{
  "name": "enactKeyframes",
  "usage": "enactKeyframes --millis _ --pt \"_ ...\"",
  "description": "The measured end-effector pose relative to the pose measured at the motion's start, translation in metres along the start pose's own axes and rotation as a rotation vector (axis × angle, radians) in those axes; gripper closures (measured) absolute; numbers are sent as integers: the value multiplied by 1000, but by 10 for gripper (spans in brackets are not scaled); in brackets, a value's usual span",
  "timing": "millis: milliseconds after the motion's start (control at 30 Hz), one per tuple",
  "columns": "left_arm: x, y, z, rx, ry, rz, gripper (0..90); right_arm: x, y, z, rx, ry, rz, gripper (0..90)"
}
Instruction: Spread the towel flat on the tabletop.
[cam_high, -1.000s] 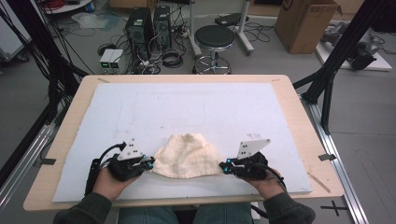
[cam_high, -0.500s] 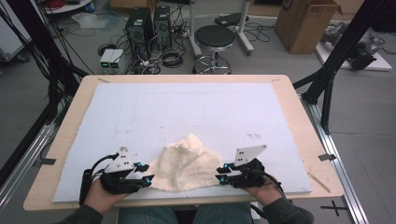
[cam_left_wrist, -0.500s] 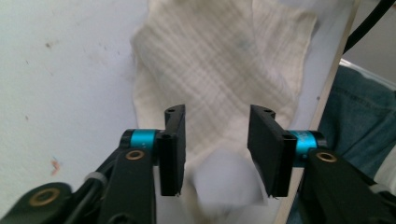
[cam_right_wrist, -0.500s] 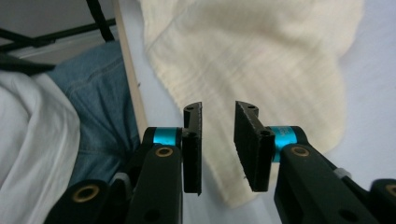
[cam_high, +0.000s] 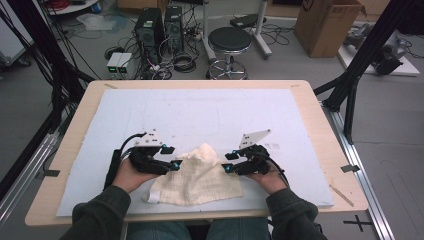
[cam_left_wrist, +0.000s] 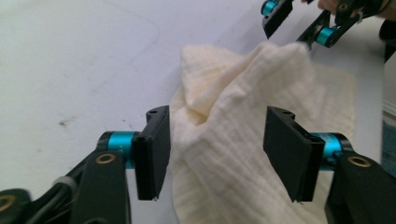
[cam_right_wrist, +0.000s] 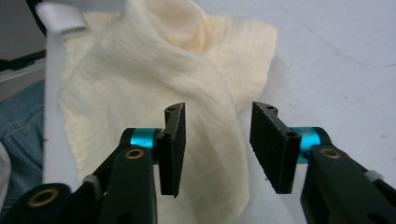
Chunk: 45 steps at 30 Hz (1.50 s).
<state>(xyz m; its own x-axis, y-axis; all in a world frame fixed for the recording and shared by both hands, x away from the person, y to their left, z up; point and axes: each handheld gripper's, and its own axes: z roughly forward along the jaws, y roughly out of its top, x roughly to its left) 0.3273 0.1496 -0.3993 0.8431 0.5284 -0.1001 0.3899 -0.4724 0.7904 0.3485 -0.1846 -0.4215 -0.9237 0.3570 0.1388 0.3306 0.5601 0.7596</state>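
Centrally, cream cloth (cam_high: 197, 175) rumpled near table edge (cam_high: 200, 216); left gripper (cam_left_wrist: 212, 149), right gripper (cam_right_wrist: 217, 140) gaping wide.

Cream cloth (cam_high: 197, 175) lies crumpled on the white mat (cam_high: 210, 115) near the table's (cam_high: 320, 125) front edge — left gripper (cam_high: 170, 157) at its left side, right gripper (cam_high: 229, 162) at its right, both touching the fabric.

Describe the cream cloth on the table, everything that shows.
The cream cloth looks like soft crinkled cotton gauze, rumpled, with a raised fold at its far side. It lies on the pale blue mat near the table's near edge, one corner reaching the mat's front. The left gripper and right gripper stand open around its folds.
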Motion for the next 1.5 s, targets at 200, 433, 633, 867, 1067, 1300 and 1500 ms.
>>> enactKeyframes --millis 200,433,633,867,1067,1300,1500 --pt "11 -6 19 79 -63 -20 636 -8 -3 14 73 93 3 812" --pt "-2 -8 1 37 -9 -18 810 6 -3 -13 39 85 -31 855" --pt "-26 -14 -15 32 -24 -24 810 30 -7 -45 12 67 -69 854" --pt "-42 -30 -11 73 -111 -11 631 50 -34 -42 56 85 -77 848" --pt "-31 -20 -23 -1 -141 -41 479 53 -37 -41 47 126 -75 748" --pt "-9 -5 -18 -56 -66 -120 557 48 -16 -52 -39 138 -101 648" --pt "-3 2 6 -2 -24 -121 649 27 5 -42 -96 108 -60 634"
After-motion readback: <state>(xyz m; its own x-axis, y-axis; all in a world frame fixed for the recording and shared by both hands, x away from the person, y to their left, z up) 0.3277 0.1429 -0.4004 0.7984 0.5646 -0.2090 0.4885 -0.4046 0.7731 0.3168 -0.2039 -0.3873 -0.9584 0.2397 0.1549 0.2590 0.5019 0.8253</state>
